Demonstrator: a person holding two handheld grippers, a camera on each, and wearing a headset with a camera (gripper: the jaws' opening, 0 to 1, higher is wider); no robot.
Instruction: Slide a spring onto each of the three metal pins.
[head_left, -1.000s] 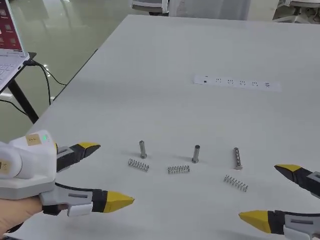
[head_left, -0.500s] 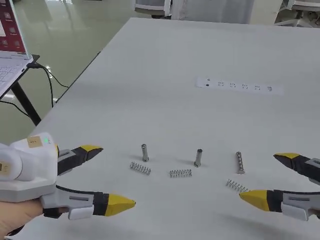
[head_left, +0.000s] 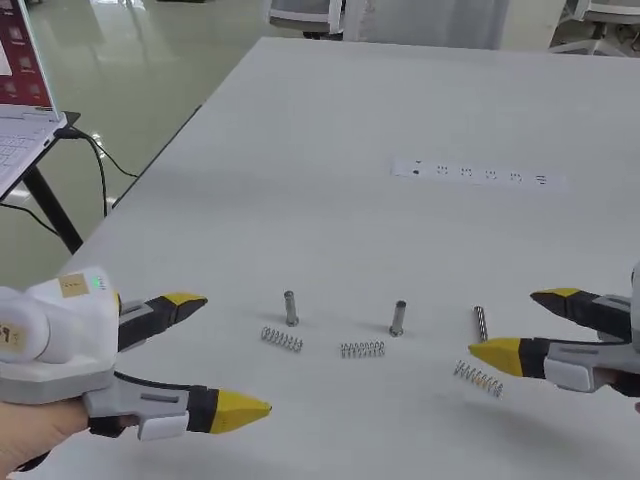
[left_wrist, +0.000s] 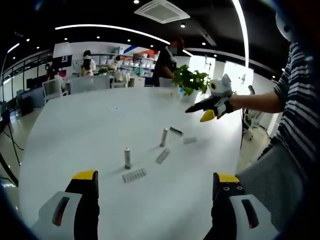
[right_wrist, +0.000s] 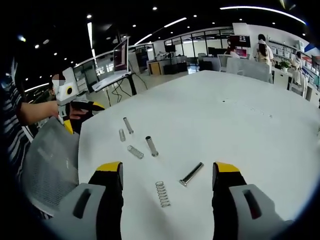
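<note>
Head view: left claw (head_left: 237, 352), right claw (head_left: 503, 322) released, empty; small coiled metal spring (head_left: 477, 378) at right claw's 7 o'clock.

A pale grey table (head_left: 330, 130) carries a white power strip (head_left: 478, 174) at one o'clock, with an open laptop (head_left: 15, 75) at ten o'clock above glossy greenish floor (head_left: 130, 50) and office chairs (head_left: 300, 10) at twelve.

No legible text found. Laptop screen (head_left: 10, 50): marks too small to read. Sticker (head_left: 72, 285) on left tool (head_left: 236, 352): blurred. Power strip (head_left: 480, 174) markings: unreadable.
</note>
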